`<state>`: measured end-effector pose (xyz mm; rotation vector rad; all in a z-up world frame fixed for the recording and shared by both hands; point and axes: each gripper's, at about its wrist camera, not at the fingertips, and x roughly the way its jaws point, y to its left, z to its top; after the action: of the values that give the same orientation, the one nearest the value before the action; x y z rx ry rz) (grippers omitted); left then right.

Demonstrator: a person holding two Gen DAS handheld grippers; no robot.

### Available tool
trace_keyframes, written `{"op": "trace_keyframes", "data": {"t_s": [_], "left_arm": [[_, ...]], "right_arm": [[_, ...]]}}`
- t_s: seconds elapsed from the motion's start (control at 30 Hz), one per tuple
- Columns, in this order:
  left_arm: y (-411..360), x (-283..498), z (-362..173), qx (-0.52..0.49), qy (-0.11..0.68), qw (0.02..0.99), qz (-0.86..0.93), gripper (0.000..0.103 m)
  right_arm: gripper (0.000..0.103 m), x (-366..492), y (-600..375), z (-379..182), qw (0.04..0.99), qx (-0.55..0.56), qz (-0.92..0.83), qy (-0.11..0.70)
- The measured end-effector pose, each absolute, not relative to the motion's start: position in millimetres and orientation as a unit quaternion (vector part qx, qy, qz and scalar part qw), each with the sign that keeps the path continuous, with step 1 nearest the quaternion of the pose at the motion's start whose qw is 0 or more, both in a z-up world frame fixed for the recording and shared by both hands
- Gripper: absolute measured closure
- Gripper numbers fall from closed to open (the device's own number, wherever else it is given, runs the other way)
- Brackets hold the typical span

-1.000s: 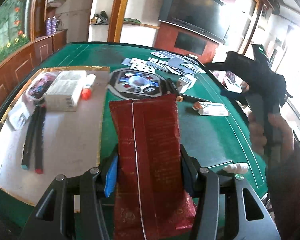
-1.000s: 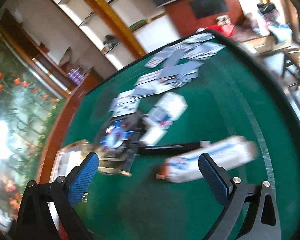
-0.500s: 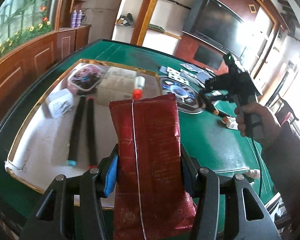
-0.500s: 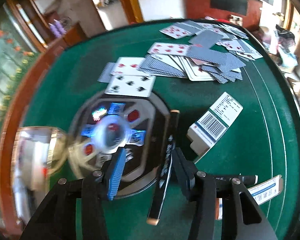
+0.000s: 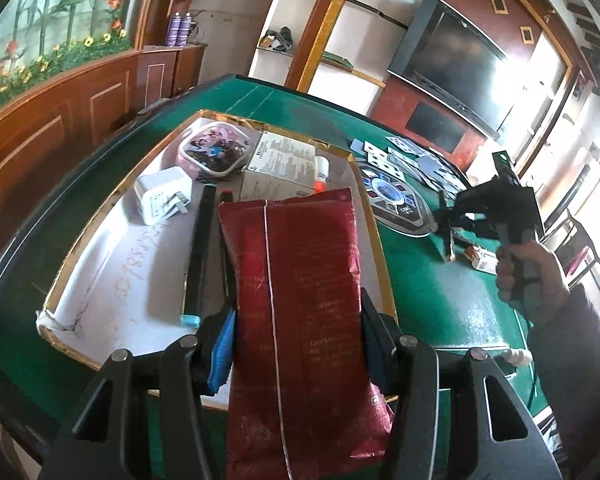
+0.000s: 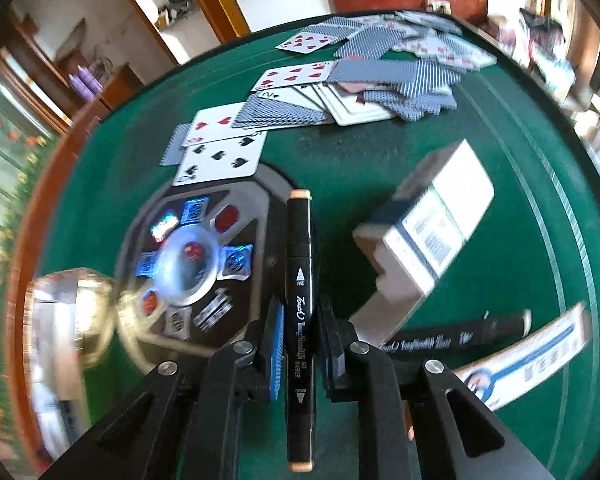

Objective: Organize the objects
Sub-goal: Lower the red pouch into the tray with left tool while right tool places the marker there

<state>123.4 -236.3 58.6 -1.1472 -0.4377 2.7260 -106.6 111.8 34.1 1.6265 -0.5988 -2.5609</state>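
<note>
A red foil packet (image 5: 300,304) is clamped between the fingers of the left gripper (image 5: 296,344), gripped across its width near the lower half so that the long upper part stands free ahead of the gripper; held this way, it can be laid down flat without the fingers touching anything first. It is carried above the near right part of a gold-edged tray (image 5: 100,280), which rests on the green worktop (image 5: 440,300) and appears to serve as the collecting place: a white charger (image 5: 162,200), a round pink case (image 5: 216,152), a pale box (image 5: 280,168) and black markers (image 5: 199,256) are already gathered in it. The bare stretch of tray beside those markers is judged the likely spot for the packet. In the right wrist view, the right gripper (image 6: 298,356) is closed on a black marker (image 6: 299,320), taken near its middle with the barrel pointing forward along the fingers, a balanced hold that keeps it from swinging. It is held above the worktop beside a dark octagonal panel (image 6: 192,256). Left on the worktop are scattered playing cards (image 6: 340,88), a white and blue box (image 6: 432,232) and another marker (image 6: 456,336), so the sorting is judged to be only partly done.
</note>
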Motion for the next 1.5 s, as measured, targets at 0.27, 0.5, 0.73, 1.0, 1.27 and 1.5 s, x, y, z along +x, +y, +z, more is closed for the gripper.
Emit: {"op": "trace_keyframes", "data": {"t_s": [0.27,0.5,0.73,1.0,1.27,1.5], "left_arm": [[-261,135,67,-0.372,-0.155,0.027,0.915,0.05],[-279,138,75,-0.361,-0.149,-0.012,0.921,0.05],[-272,119,78,-0.374,-0.134,-0.01,0.918,0.051],[-245,78,62,-0.411,-0.119,0.025,0.903,0.051],[-239,51,35,-0.448,-0.118,0.03,0.885,0.051],[-238,45,34,-0.443,-0.113,0.037,0.889,0.044]], "right_arm": [[0.087,-69,115,47,0.085,0.489,-0.831,-0.249],[0.087,-41,100,83,0.148,0.454,-0.844,-0.242],[0.087,-17,40,104,0.25,0.462,-0.819,-0.231],[0.086,-11,-39,78,0.304,0.507,-0.779,-0.208],[0.086,-18,-85,47,0.285,0.548,-0.769,-0.167],[0.086,-27,-89,29,0.262,0.564,-0.767,-0.159]]}}
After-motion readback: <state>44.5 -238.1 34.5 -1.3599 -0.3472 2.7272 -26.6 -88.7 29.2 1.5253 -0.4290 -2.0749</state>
